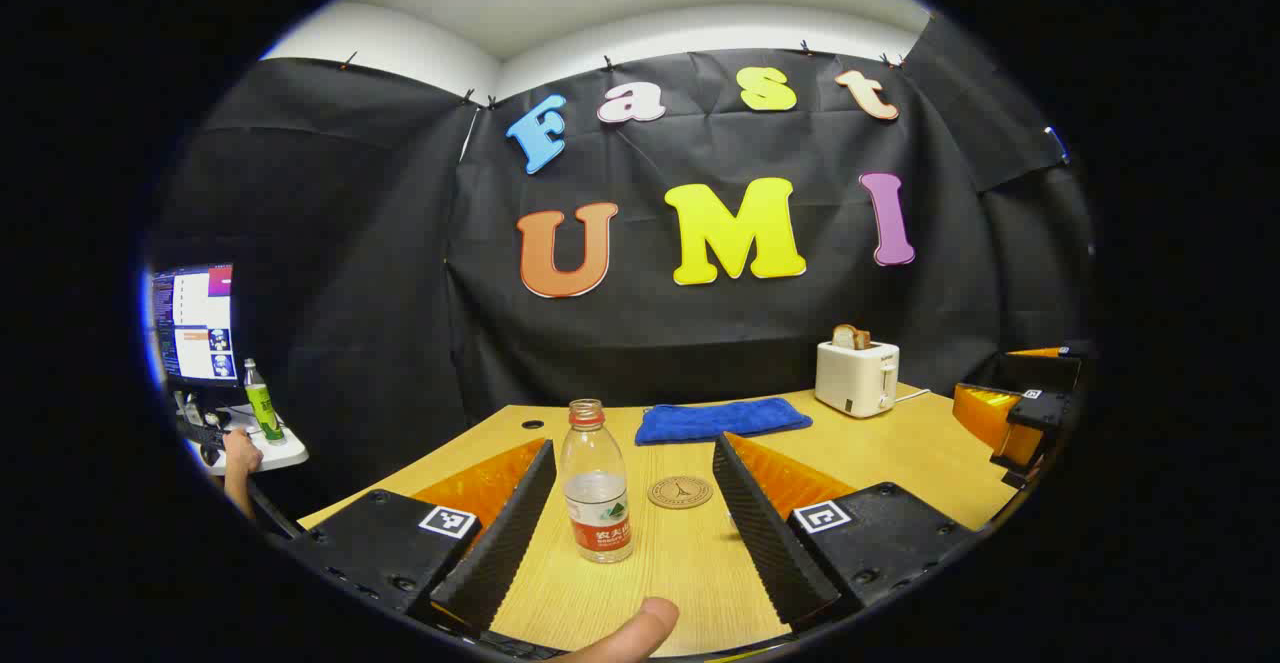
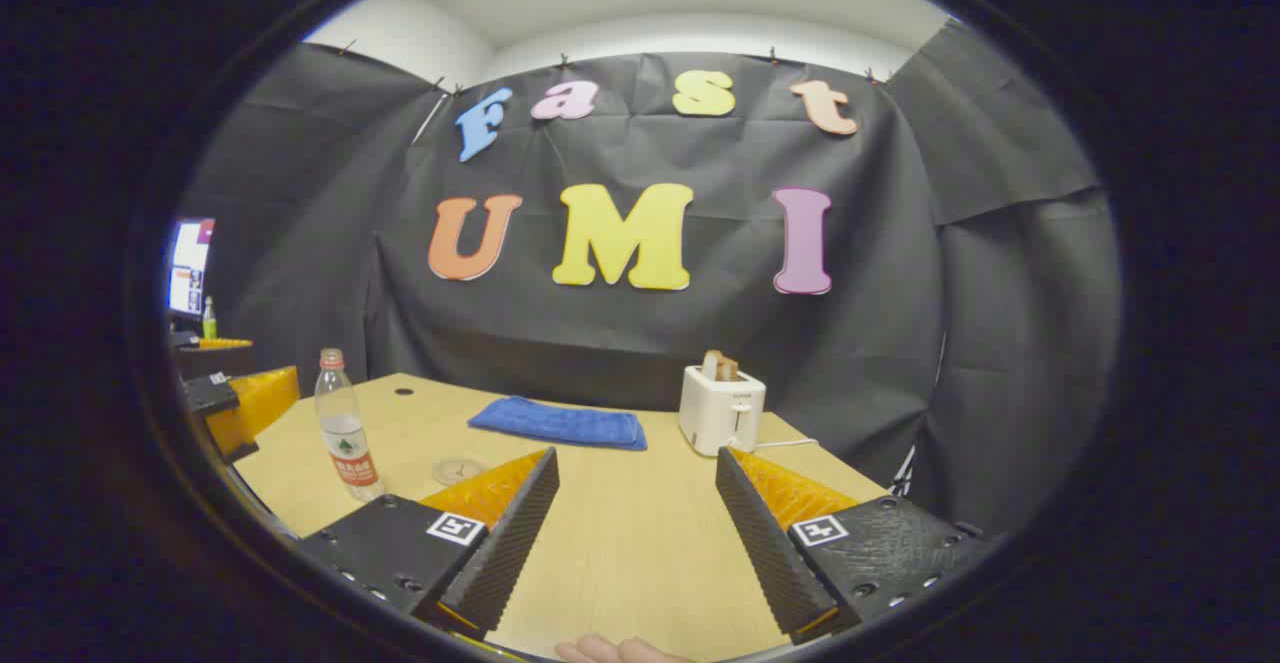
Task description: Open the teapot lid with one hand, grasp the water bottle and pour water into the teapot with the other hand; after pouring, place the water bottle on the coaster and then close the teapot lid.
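Between the spread, released fingers of the left tool, at lower centre of the left gripper view, the water bottle stands upright on the counter, red-labelled, writing unreadable. Just right of the bottle lies the coaster. Right tool gapes empty, farther off.

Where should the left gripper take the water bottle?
Grip the water bottle around its labelled lower body, coming in level from the near side. It stands upright on the table, already centred between the open left gripper fingers, and the waist is narrower than their gap. The coaster sits behind, apart.
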Available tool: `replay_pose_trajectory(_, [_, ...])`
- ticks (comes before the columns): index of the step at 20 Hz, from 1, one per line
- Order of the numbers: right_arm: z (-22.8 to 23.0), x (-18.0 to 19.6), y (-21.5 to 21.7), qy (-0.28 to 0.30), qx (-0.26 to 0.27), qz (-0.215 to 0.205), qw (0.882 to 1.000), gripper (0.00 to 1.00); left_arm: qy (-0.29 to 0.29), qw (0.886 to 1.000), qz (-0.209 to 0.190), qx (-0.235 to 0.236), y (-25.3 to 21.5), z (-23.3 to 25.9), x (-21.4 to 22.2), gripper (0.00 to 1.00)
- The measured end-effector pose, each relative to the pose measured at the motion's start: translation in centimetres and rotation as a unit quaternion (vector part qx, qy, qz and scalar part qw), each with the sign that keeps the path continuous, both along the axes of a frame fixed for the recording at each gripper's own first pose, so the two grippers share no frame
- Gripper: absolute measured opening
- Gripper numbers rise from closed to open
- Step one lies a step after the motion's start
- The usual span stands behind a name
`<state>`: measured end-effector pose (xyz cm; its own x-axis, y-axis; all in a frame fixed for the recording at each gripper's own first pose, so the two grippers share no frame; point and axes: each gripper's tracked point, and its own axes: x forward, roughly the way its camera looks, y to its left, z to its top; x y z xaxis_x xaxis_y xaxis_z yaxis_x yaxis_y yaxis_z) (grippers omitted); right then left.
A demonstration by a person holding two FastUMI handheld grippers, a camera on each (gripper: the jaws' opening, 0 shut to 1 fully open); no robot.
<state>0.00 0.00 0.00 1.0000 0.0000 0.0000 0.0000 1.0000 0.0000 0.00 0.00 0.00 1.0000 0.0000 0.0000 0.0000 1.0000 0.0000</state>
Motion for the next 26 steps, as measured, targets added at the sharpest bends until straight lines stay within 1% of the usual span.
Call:
replay_pose_trajectory(1, [-0.2,-0.1,0.8,0.004,-0.003,0.008,1.0,0.98,-0.007,1.0,0.005,-0.008,0.7,0.2,0.1,0.99])
replay_pose_trajectory(2, [-0.5,0.0,0.9,0.007,-0.002,0.01,1.0,0.95,-0.012,1.0,0.01,-0.016,1.1,0.6,0.1,0.99])
replay_pose_trajectory(5, [-0.4,0.1,1.0,0.006,0.004,0.009,1.0,0.97,-0.01,0.999,0.015,-0.031,1.9,0.6,0.3,0.99])
replay_pose_trajectory(6, [-0.3,0.2,0.8,0.003,0.005,0.006,1.0,0.95,-0.007,0.999,0.014,-0.033,1.9,0.4,0.3,0.99])
replay_pose_trajectory(9, [-0.5,0.6,0.2,0.003,0.006,-0.003,1.0,0.95,-0.001,0.999,0.023,-0.034,2.8,0.0,0.5,0.99])
replay_pose_trajectory(11, [-0.9,0.9,0.0,0.01,0.01,-0.006,1.0,0.95,0.005,0.999,0.022,-0.031,2.5,-0.3,0.6,0.99])
replay_pose_trajectory(12, [-1.0,1.0,0.1,0.011,0.012,-0.007,1.0,0.97,0.006,0.999,0.023,-0.029,2.6,-0.4,0.7,0.99])
replay_pose_trajectory(13, [-1.2,1.2,0.0,0.012,0.013,-0.008,1.0,0.95,0.005,0.999,0.023,-0.028,2.6,-0.3,0.8,0.99])
replay_pose_trajectory(15, [-1.5,1.7,0.1,0.013,0.01,-0.007,1.0,0.97,0.006,0.999,0.023,-0.029,2.7,-0.6,0.8,0.99])
replay_pose_trajectory(16, [-1.7,2.0,0.1,0.015,0.009,-0.008,1.0,0.95,0.007,0.999,0.023,-0.028,2.8,-0.6,0.9,0.99])
replay_pose_trajectory(17, [-2.1,2.2,0.2,0.016,0.011,-0.005,1.0,0.97,0.008,0.999,0.024,-0.028,2.9,-0.6,0.9,0.99])
replay_pose_trajectory(19, [-2.8,3.0,0.7,0.019,0.022,0.004,1.0,0.95,0.01,0.999,0.028,-0.029,3.4,-0.8,1.0,0.99])
replay_pose_trajectory(20, [-3.2,3.4,1.0,0.021,0.027,0.008,0.999,0.98,0.008,0.999,0.026,-0.03,3.5,-0.7,1.0,0.99])
replay_pose_trajectory(22, [-3.8,4.3,1.4,0.019,0.032,0.012,0.999,0.95,0.003,0.999,0.026,-0.029,3.8,-0.5,1.1,0.99])
replay_pose_trajectory(23, [-4.4,4.9,2.0,0.02,0.03,0.018,0.999,0.97,0.004,0.999,0.029,-0.027,4.0,-0.5,1.2,0.99])
replay_pose_trajectory(24, [-5.2,5.7,2.6,0.023,0.025,0.02,0.999,0.97,0.004,0.999,0.031,-0.027,4.2,-0.7,1.3,0.99])
replay_pose_trajectory(26, [-5.8,6.9,4.5,0.023,0.018,0.037,0.999,0.96,0.008,0.999,0.033,-0.027,4.4,-0.9,1.6,0.99])
